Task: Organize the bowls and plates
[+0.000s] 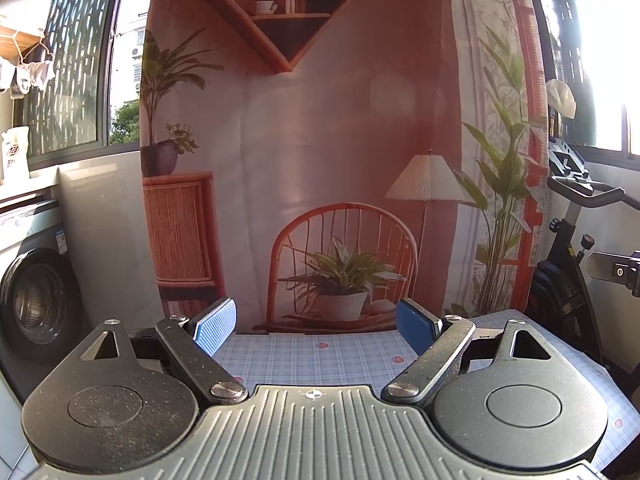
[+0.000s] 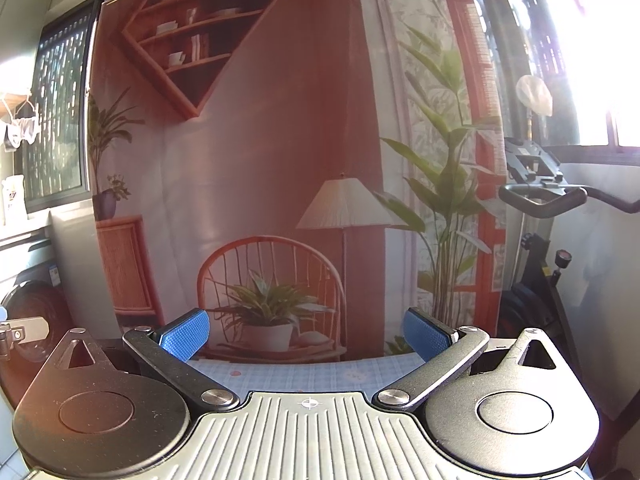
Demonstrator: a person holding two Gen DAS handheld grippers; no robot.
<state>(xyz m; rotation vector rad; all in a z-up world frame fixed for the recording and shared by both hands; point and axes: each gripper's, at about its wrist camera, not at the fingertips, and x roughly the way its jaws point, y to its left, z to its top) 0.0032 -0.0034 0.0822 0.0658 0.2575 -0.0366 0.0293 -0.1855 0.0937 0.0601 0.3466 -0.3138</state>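
Left wrist view shows the left tool point(image 1: 316, 320) spread apart and empty above a checked tabletop point(image 1: 312, 356); the right tool point(image 2: 306, 334) likewise. No plates or bowls show, so this looks like a staging pose; next, both must tilt down to find dishes.

This is a home, maybe a balcony room. A washing machine point(image 1: 36, 304) stands on the left with laundry point(image 1: 24, 76) hanging above it. An exercise bike point(image 2: 536, 264) stands on the right. A checked tablecloth point(image 1: 312, 356) covers the near table.
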